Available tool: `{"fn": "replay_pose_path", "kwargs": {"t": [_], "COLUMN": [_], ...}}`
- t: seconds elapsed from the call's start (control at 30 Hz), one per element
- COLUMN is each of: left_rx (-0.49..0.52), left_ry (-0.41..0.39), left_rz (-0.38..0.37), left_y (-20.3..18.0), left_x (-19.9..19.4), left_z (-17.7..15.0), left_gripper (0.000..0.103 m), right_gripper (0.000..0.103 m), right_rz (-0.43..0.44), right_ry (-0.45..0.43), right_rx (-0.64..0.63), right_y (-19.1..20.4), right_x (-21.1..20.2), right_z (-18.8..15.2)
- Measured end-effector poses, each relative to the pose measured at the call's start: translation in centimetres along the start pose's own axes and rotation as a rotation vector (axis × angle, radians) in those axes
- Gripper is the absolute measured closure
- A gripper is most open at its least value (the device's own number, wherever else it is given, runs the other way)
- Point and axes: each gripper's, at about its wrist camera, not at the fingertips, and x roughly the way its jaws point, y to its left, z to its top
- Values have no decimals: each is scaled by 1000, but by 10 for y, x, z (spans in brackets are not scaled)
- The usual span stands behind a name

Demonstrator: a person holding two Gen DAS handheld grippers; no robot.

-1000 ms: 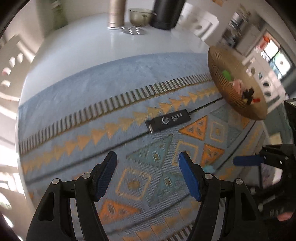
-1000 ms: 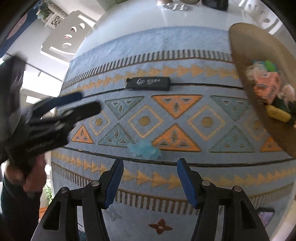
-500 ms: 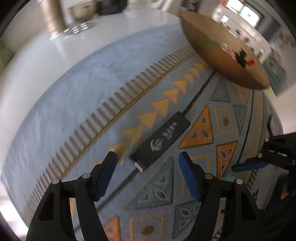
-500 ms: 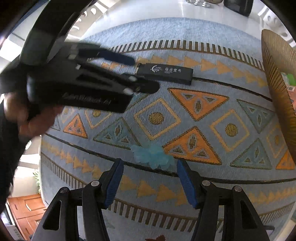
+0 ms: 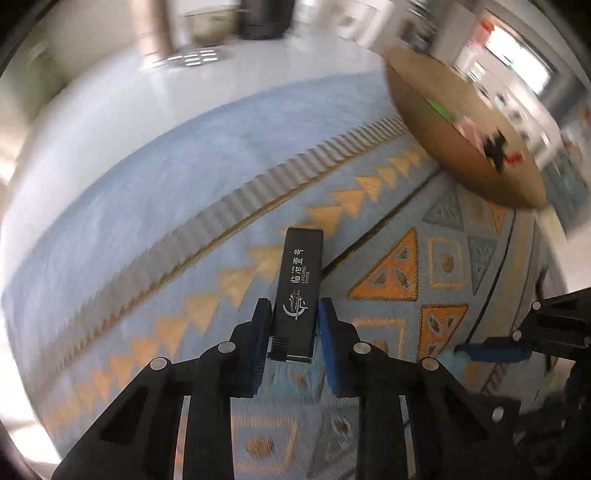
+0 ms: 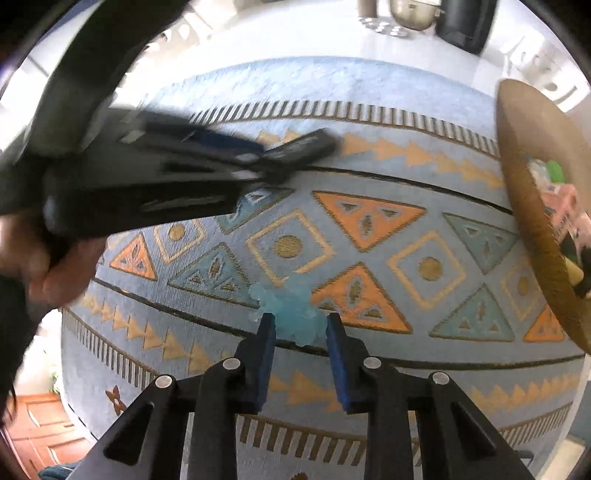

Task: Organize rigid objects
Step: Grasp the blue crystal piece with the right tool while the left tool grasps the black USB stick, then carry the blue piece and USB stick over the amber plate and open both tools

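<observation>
A black flat stick with white print (image 5: 301, 269) lies on the patterned blue mat (image 5: 166, 192). My left gripper (image 5: 291, 314) is closing on its near end, and both blue pads touch its sides. The right wrist view shows the same stick (image 6: 306, 146), blurred, at the tips of the left gripper (image 6: 258, 155). A pale blue, translucent, flower-shaped piece (image 6: 288, 302) rests on the mat between the pads of my right gripper (image 6: 299, 321), which is closing, with both pads against the piece.
A round woven tray (image 5: 424, 122) with several small toys stands at the mat's right edge and also shows in the right wrist view as the tray (image 6: 524, 166). A metal bowl (image 6: 413, 14), a dark canister (image 6: 465, 22) and a cylinder stand at the far side. A hand (image 6: 48, 266) holds the left gripper.
Both grippers have gone from wide open to narrow. The left one moved onto the black stick, which now points away between its pads. The right one came down around the pale blue piece.
</observation>
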Motion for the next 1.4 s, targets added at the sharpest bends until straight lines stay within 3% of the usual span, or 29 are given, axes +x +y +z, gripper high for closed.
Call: {"fn": "replay_pose_path", "kwargs": {"t": [0.1,0.2,0.33,0.37,0.4,0.7,0.73,0.77,0.9,1.1,1.4], "left_rx": [-178,-324,-374,-379,-382,-367,-363,-361,-352,-320,-240], "left_ry": [11,31,50,50,49,12,9,6,-8,-91,-235], "left_rz": [104,114,104,99,96,98,98,100,84,74,61], "left_y": [7,13,8,4,2,-1,-1,-3,-8,-33,-77], "left_x": [-20,-28,-26,-28,-29,-47,-49,-52,-62,-85,-127], "left_z": [-24,-48,-72,-76,-78,-78,-78,-79,-82,-65,-10], "left_gripper": [81,81,81,81,81,82,82,82,82,82,82], "right_gripper": [76,75,64,55,53,53,57,77,76,77,76], "right_rz": [14,19,115,116,98,22,0,-17,-40,-4,-22], "right_ry": [-3,16,59,58,52,-1,-12,-18,-42,-125,-331], "right_rx": [24,43,122,128,123,92,82,73,49,59,194], "right_y": [-13,-22,-32,-33,-32,-14,-6,-3,5,3,-54], "right_x": [0,7,11,11,10,25,29,28,23,-26,-125], "right_z": [-6,-13,-20,-21,-21,6,8,6,4,-8,-3]}}
